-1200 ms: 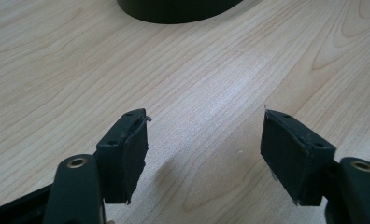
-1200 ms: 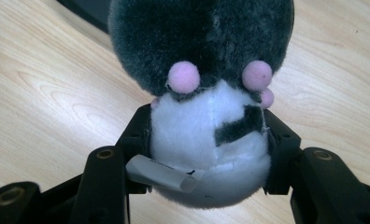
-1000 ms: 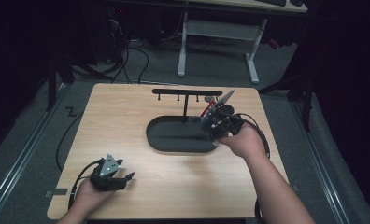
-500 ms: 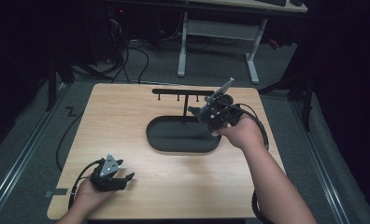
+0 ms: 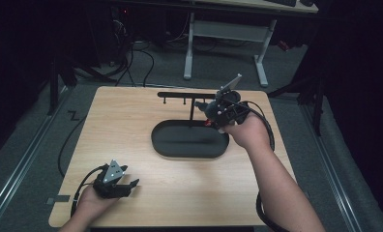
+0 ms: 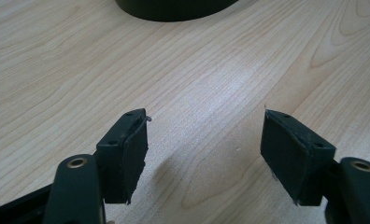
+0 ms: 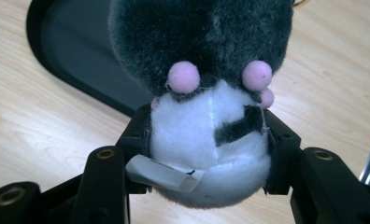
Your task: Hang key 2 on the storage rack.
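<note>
A small plush toy (image 7: 206,93), dark grey above and white below with pink knobs and a white tag, is squeezed between the jaws of my right gripper (image 7: 206,140), shut on its white part. From the high view, that right gripper (image 5: 210,112) is held up over the right end of the black oval tray (image 5: 180,145), beside the thin black rack (image 5: 184,95). At the table's front left my left gripper (image 5: 130,186) rests low over the wood. Its jaws stand wide apart, and my left gripper (image 6: 204,140) has nothing but bare table between them.
The tray's rim (image 6: 174,11) lies beyond the left gripper. The black rack with small hooks stands behind the tray. Cables (image 5: 264,130) trail from both grippers. A white-legged desk (image 5: 228,34) stands on the floor beyond the table.
My right hand has lifted the plush toy and carried it back and slightly left toward the rack. The left hand has stayed where it was.
</note>
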`<state>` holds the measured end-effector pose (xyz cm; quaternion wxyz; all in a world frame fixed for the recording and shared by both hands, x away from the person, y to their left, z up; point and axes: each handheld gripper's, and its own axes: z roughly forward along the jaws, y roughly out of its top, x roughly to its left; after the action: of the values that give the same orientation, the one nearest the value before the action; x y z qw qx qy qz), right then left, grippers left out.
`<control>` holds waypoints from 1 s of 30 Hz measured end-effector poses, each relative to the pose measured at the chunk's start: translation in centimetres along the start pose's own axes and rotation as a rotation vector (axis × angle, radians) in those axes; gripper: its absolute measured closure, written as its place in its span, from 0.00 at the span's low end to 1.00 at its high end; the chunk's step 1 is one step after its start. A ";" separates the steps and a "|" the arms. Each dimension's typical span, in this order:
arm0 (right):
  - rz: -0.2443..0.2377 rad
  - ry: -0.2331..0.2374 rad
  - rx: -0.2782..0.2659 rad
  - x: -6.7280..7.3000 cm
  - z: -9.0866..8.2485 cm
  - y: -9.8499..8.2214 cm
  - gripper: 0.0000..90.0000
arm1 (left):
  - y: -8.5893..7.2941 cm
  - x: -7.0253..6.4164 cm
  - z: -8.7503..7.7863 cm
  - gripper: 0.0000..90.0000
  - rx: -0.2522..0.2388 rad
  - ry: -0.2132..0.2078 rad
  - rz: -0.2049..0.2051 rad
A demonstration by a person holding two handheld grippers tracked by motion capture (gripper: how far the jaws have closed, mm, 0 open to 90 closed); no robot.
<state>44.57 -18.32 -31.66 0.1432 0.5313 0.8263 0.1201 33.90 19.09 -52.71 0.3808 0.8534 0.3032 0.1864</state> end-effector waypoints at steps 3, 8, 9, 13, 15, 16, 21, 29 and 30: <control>0.009 -0.016 -0.007 0.1 0.4 0.1 0.54 | 0.0 0.0 0.0 0.36 0.000 0.000 0.001; 0.008 -0.012 0.033 0.3 2.1 -0.1 0.54 | 0.0 0.1 -0.1 0.36 0.002 -0.002 -0.004; 0.002 -0.011 0.035 0.3 2.4 -0.1 0.54 | 0.0 0.1 -0.1 0.36 0.002 -0.002 -0.004; -0.006 -0.004 0.053 0.6 3.6 -0.3 0.54 | 0.0 0.1 -0.1 0.36 0.006 -0.004 -0.003; -0.009 -0.001 0.060 0.7 3.9 -0.3 0.54 | 0.0 0.1 -0.1 0.36 0.007 -0.005 -0.003; -0.011 0.002 0.063 0.7 4.0 -0.3 0.54 | 0.0 0.1 -0.1 0.36 0.008 -0.005 -0.003; -0.016 0.007 0.071 0.8 4.9 -0.2 0.54 | -0.1 0.1 0.0 0.36 0.005 -0.003 -0.003; -0.007 0.032 0.084 0.9 6.9 0.1 0.54 | -0.1 0.0 0.0 0.36 0.015 -0.010 0.004; -0.004 0.036 0.084 0.9 7.1 0.2 0.54 | -0.1 0.0 0.0 0.36 0.015 -0.011 0.003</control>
<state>46.95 -17.07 -38.31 0.1062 0.5330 0.8341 0.0946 33.82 19.15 -52.79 0.3758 0.8576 0.3013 0.1802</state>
